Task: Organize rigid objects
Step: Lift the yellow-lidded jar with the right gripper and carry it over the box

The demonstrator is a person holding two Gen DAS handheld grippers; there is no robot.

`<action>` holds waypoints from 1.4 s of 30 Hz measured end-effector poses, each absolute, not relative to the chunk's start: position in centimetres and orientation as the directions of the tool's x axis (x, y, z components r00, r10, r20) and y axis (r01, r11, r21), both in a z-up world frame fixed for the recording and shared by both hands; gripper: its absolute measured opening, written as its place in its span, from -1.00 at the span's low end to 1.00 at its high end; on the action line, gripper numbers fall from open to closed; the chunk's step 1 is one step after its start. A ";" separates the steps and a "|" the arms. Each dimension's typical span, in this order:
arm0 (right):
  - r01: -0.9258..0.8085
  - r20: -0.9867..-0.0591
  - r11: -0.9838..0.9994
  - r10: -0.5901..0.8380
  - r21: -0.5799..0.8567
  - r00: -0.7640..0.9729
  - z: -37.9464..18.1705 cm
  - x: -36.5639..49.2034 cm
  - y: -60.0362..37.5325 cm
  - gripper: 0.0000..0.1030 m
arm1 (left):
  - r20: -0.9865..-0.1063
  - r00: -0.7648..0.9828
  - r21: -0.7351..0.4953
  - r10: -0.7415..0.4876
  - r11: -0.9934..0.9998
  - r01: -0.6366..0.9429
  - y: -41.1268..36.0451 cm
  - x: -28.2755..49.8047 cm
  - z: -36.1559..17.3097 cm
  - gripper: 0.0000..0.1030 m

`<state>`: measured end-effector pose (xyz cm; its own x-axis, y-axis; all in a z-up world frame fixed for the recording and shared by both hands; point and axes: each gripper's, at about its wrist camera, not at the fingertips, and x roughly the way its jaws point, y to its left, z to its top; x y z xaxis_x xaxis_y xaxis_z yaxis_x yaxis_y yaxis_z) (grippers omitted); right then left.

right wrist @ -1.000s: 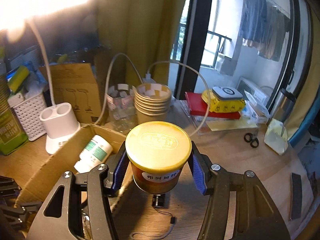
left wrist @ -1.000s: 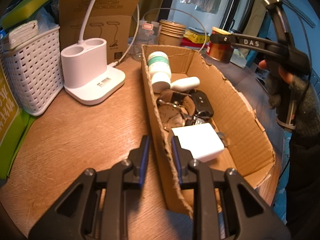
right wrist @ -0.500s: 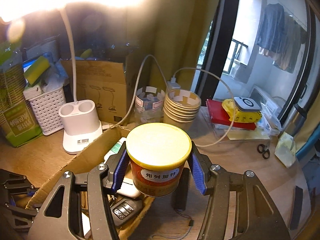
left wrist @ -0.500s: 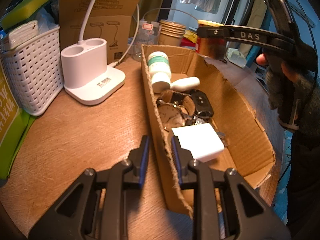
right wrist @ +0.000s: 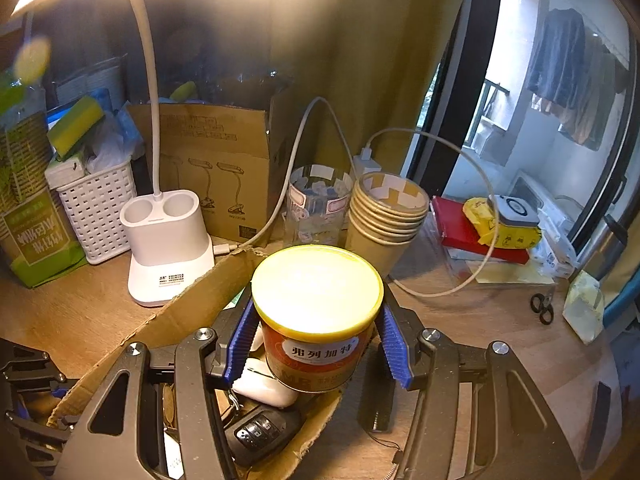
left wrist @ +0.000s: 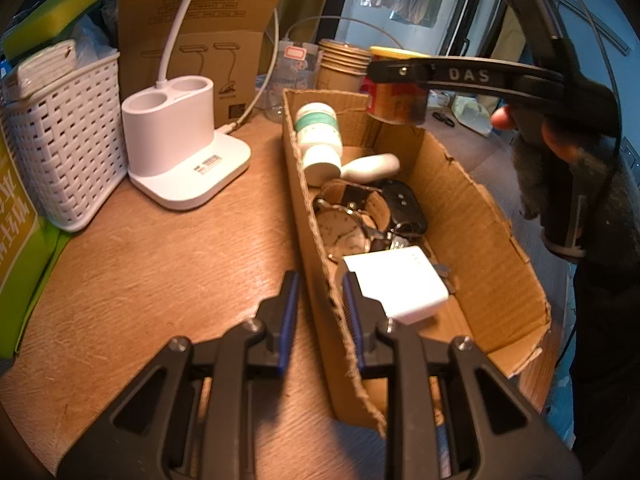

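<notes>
A long open cardboard box (left wrist: 480,216) lies on the wooden table. In it are a white-and-green bottle (left wrist: 320,136), a white case (left wrist: 372,166), a wristwatch (left wrist: 344,232), a black car key (left wrist: 404,204) and a white charger (left wrist: 400,284). My left gripper (left wrist: 319,286) is shut on the box's near left wall. My right gripper (right wrist: 316,320) is shut on an orange can with a yellow lid (right wrist: 316,292). In the left wrist view that can (left wrist: 394,100) hangs above the box's far end, held upright.
Left of the box stand a white lamp base (left wrist: 180,152) and a white basket (left wrist: 68,140). Behind it are a brown carton (right wrist: 216,160), a glass jar (right wrist: 318,204) and stacked paper cups (right wrist: 384,220). Right: red book (right wrist: 480,244), scissors (right wrist: 542,308), white cable.
My right gripper has carried the can leftward, from beyond the box's right side to above its far end. The left gripper and the box have not moved.
</notes>
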<state>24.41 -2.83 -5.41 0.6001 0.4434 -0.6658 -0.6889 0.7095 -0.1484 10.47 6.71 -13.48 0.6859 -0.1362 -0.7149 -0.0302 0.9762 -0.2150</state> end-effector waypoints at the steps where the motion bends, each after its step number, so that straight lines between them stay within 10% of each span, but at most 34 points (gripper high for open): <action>1: -0.692 -0.670 0.707 0.445 -0.144 0.594 -5.6 24.6 -2.7 0.15 | -0.715 0.686 -0.215 -0.136 0.976 -0.030 6.7 10.5 -13.5 -0.54; 42: -0.714 -0.763 0.676 0.359 -0.185 0.537 -9.4 26.6 -1.5 0.17 | -0.715 0.686 -0.215 -0.136 0.976 -0.030 6.7 10.5 -13.5 -0.54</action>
